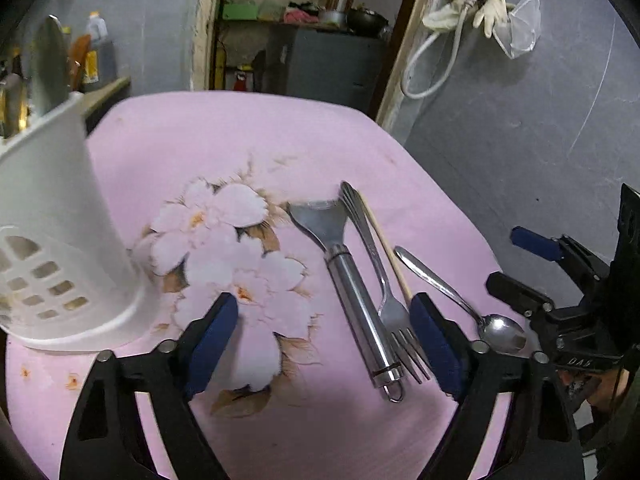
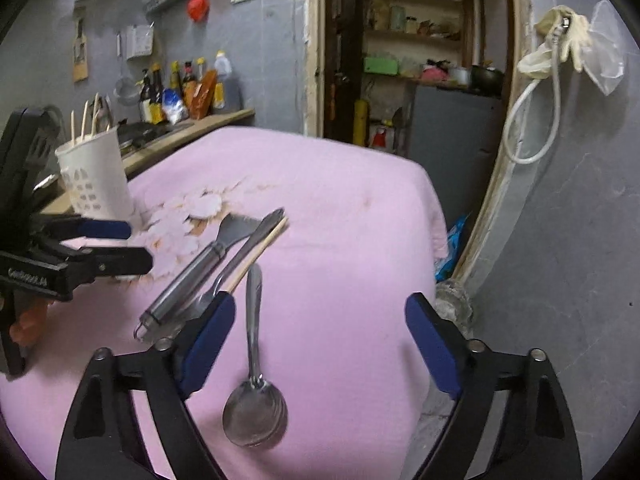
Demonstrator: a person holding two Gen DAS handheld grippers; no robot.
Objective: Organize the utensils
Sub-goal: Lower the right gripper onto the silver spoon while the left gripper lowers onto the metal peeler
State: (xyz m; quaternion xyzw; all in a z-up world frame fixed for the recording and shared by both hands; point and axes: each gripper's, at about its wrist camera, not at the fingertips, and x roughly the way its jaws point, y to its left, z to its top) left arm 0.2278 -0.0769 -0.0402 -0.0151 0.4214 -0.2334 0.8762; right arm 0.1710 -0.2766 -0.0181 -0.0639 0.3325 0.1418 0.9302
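On the pink flowered cloth (image 1: 304, 148) lie a steel peeler (image 1: 352, 288), a fork (image 1: 390, 300), a wooden chopstick (image 1: 384, 240) and a spoon (image 1: 460, 296). A white perforated utensil holder (image 1: 60, 240) stands at the left with utensils inside. My left gripper (image 1: 324, 340) is open and empty, low over the cloth, its right finger beside the fork's tines. My right gripper (image 2: 318, 344) is open and empty above the spoon (image 2: 254, 360); it also shows in the left wrist view (image 1: 528, 264). The holder (image 2: 96, 176), peeler (image 2: 192, 276) and chopstick (image 2: 260, 250) show in the right wrist view.
The table's right edge (image 2: 436, 248) drops to a grey wall and a door frame. A wooden shelf (image 2: 188, 132) with bottles runs behind the holder. A glass jar (image 2: 454, 304) sits off the table's right side. The left gripper shows at the left of the right wrist view (image 2: 108, 244).
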